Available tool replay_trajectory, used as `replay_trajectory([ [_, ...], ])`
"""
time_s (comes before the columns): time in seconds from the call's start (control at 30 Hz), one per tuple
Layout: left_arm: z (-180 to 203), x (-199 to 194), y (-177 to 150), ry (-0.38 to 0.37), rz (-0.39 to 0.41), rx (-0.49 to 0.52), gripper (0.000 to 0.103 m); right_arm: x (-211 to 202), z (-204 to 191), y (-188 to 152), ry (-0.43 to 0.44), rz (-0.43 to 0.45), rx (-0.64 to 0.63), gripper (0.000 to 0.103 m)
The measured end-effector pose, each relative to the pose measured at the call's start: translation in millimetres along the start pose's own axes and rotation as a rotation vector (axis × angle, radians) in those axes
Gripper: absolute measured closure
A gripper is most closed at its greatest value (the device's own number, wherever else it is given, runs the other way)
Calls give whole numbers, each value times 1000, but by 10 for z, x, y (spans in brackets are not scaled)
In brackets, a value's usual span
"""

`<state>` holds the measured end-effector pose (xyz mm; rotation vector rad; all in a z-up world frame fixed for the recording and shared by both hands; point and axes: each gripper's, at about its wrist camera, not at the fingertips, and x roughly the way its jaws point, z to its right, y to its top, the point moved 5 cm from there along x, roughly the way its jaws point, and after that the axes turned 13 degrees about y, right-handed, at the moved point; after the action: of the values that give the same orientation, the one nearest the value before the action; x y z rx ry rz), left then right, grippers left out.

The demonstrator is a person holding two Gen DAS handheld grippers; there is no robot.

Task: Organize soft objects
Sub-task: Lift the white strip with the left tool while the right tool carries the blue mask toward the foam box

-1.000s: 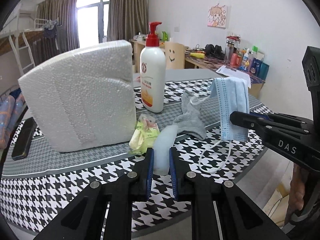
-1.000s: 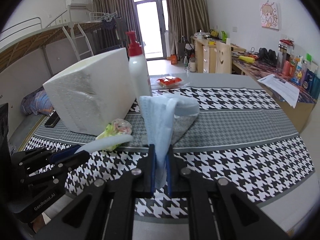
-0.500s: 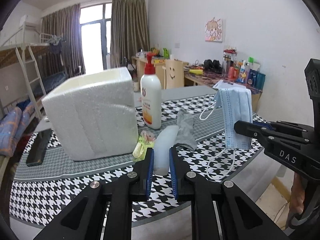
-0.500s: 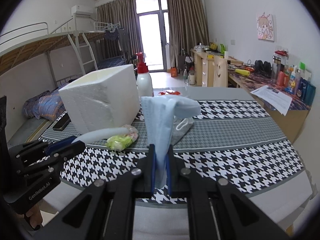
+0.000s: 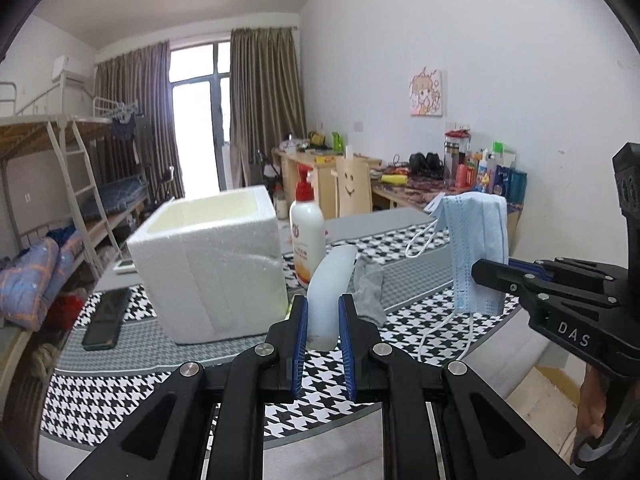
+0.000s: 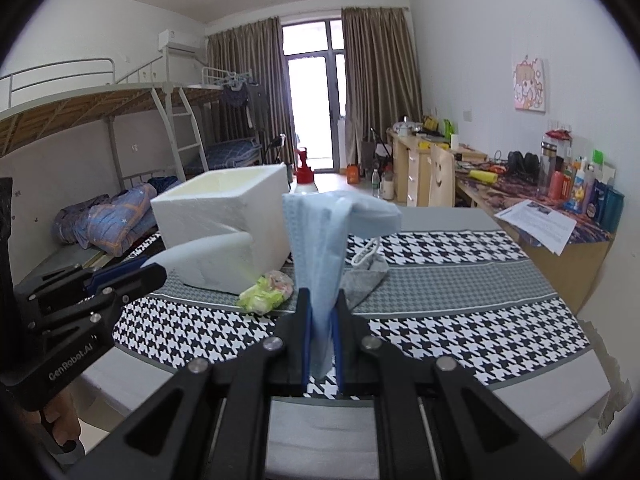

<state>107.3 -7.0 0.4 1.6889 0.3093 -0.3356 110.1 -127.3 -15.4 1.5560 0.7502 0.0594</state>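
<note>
My left gripper (image 5: pixel 323 314) is shut on a pale, soft insole-shaped pad (image 5: pixel 330 284), which sticks up and forward above the table. My right gripper (image 6: pixel 321 300) is shut on a folded blue face mask (image 6: pixel 316 240), its ear loops dangling. In the left wrist view the right gripper (image 5: pixel 480 270) holds the mask (image 5: pixel 476 240) off to the right. An open-topped white foam box (image 5: pixel 208 264) stands ahead on the left. A grey sock (image 5: pixel 370 288) lies on the table behind the pad, and a green and pink packet (image 6: pixel 266 290) lies next to the box.
A pump lotion bottle (image 5: pixel 307 236) stands right of the box. A dark phone (image 5: pixel 106 318) lies at the left on the houndstooth tablecloth (image 5: pixel 120 396). Bunk beds stand at the left, cluttered desks along the right wall.
Both grippers have risen and drawn back from the table with the pad and the mask still held. The box's open top has come into view.
</note>
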Motion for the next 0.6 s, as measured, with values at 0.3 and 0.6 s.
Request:
replay_trajectory([
  [0.3,-74,-296,26,25,63,-13,86,-211,-180,37,21,54,-46,91],
  [0.6,-153,-553,17,60,102,-35,86,-316,-344,37,57,79,-83,91],
])
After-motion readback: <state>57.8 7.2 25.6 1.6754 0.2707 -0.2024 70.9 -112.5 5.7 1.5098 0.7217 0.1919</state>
